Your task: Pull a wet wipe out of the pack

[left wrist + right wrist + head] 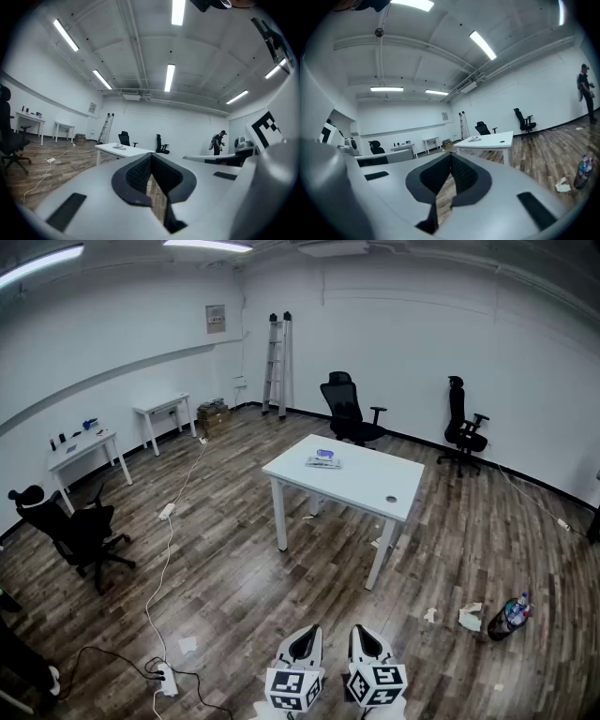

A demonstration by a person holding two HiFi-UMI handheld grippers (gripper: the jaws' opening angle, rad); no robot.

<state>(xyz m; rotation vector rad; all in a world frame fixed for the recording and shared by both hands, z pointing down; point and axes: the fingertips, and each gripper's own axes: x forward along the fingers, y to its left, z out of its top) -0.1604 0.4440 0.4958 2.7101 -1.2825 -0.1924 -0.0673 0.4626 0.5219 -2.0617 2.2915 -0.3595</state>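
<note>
Now | left tongs [309,634] pressed together, empty | right tongs [362,632] likewise | wipe pack [324,458] on table [367,480]

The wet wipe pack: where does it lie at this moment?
In the head view the wet wipe pack lies on the white table in the middle of the room, near its left end, not far from the black office chair.

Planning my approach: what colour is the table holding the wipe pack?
The table is white; the head view shows it best.
</note>
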